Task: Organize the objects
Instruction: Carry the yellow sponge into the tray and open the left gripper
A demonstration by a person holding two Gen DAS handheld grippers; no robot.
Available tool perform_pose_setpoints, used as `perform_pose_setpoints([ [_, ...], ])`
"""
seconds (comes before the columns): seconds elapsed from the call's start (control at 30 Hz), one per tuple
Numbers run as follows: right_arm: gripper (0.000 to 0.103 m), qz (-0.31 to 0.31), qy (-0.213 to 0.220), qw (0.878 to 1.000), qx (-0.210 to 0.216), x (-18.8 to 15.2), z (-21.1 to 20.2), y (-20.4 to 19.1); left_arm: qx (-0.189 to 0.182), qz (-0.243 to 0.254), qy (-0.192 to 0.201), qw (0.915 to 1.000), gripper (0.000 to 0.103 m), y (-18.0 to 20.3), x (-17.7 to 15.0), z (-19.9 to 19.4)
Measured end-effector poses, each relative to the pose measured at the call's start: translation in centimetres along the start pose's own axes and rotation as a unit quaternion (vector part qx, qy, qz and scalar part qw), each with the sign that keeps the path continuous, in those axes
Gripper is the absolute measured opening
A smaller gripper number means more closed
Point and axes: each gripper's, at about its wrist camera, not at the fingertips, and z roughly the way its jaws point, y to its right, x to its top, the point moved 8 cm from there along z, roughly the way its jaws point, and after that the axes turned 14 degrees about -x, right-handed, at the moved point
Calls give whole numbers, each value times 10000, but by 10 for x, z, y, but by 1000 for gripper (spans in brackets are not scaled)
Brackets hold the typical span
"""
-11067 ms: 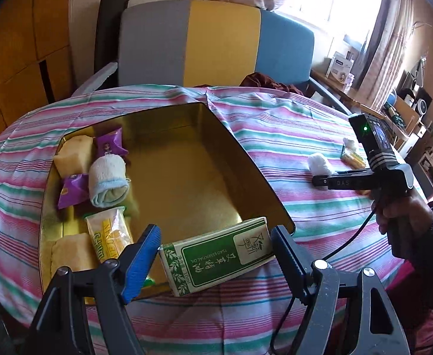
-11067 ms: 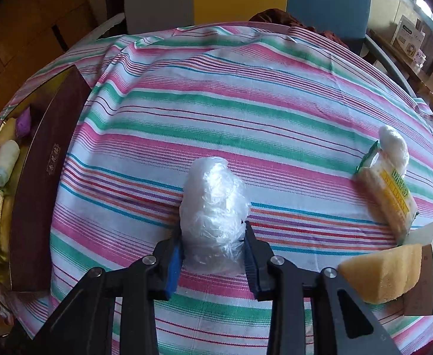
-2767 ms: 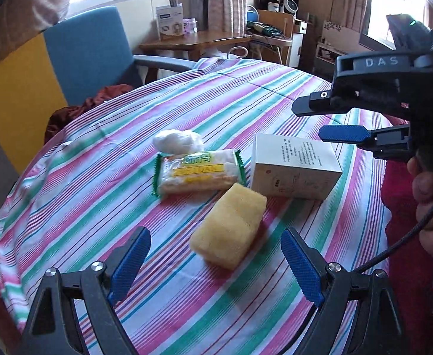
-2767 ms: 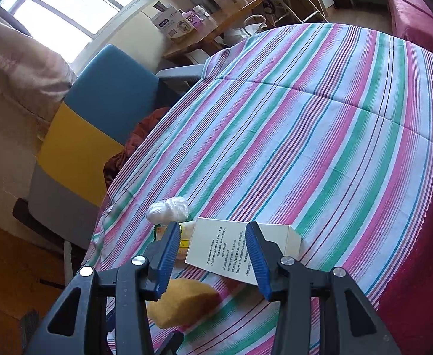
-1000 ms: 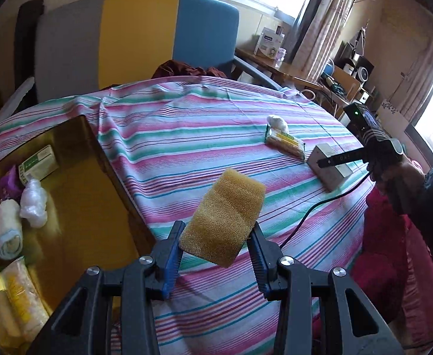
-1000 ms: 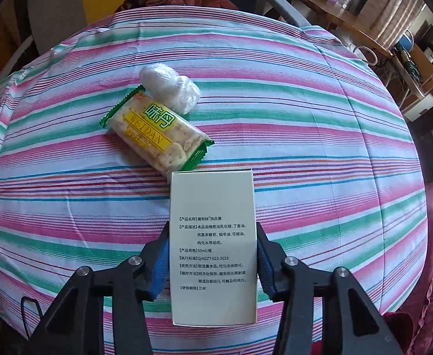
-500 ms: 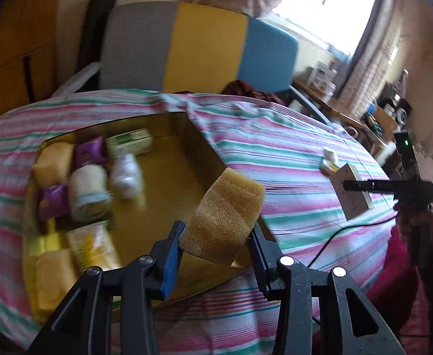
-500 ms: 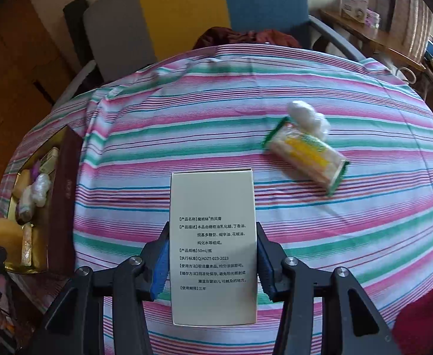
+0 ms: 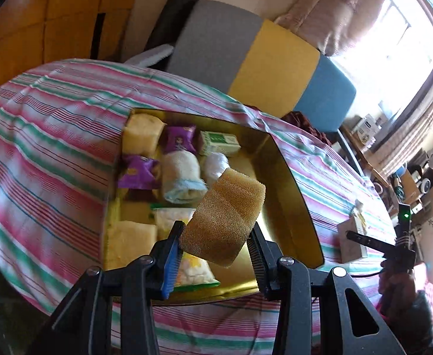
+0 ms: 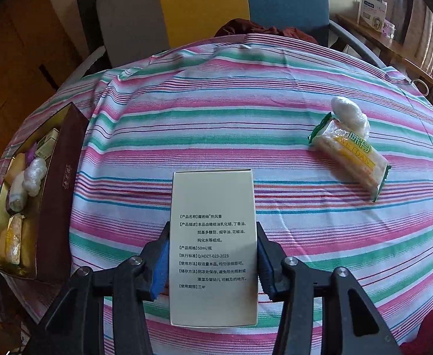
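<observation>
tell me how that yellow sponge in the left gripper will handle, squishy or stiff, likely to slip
Probably squishy and light: the yellow sponge is porous foam, and the left gripper holds it tilted by its lower end alone. Slipping seems unlikely, since its coarse surface sits against ribbed pads. It may spring back on release over the gold tin.

I see my left gripper [image 9: 216, 244]: black plastic arms, silver screws, blue ribbed pads [image 9: 172, 261]. Right gripper [image 10: 213, 261] same build; from the left cam it's got a green LED, black cable, dark sleeve [image 9: 418, 319].
</observation>
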Motion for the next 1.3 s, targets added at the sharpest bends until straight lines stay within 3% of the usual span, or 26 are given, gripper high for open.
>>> perform_pose_setpoints([
  [0.2,50,-14,-4,10000,38,0,-1,-1,-69,79,-331,9994,43,20,-10,29],
  [0.43,50,-109,17,9999,65,-1,-3,-5,263,287,-547,9977,43,27,-14,55],
  [0.93,50,-143,4,9999,-87,-1,1,-4,863,336,-383,9950,43,7,9,68],
  [1.3,50,-143,43,9999,-45,0,-2,-4,1097,307,-421,9926,46,1,12,85],
])
